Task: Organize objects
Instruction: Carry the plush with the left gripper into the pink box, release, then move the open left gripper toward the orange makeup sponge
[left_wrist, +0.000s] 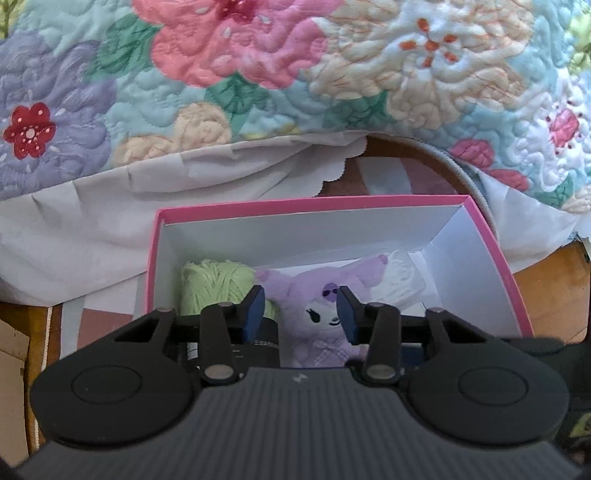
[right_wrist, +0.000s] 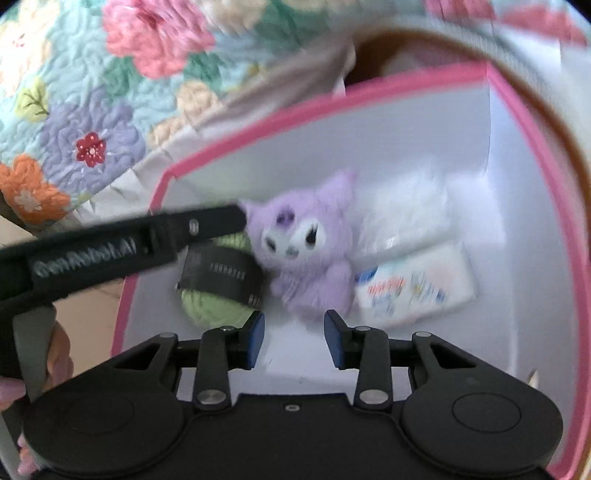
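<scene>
Quilted florals of a bedspread (left_wrist: 236, 74) hang behind a pink-rimmed box (left_wrist: 310, 202) sitting on what looks like a wooden floor, where we are sorting small things into one place. Inside the box lie a green yarn ball (left_wrist: 207, 284) with a black band, a purple plush toy (right_wrist: 306, 251), a fluffy white item (right_wrist: 406, 206) and a printed white packet (right_wrist: 413, 288). Our left hand-held gripper (left_wrist: 301, 308) hovers at the near edge with its jaws spread on either side of the plush's face, gripping nothing so far as we can tell. Our right hand-held gripper (right_wrist: 294, 341) hangs over the box floor, jaws likewise spread and empty, just short of the plush's feet. The right view is smeared by motion, so the packet's print is unreadable. We judge the plush freshly settled or about to be nudged; doing this well means keeping both sets of jaws wide, lifting straight up past the rim, and avoiding the yarn beside it.
</scene>
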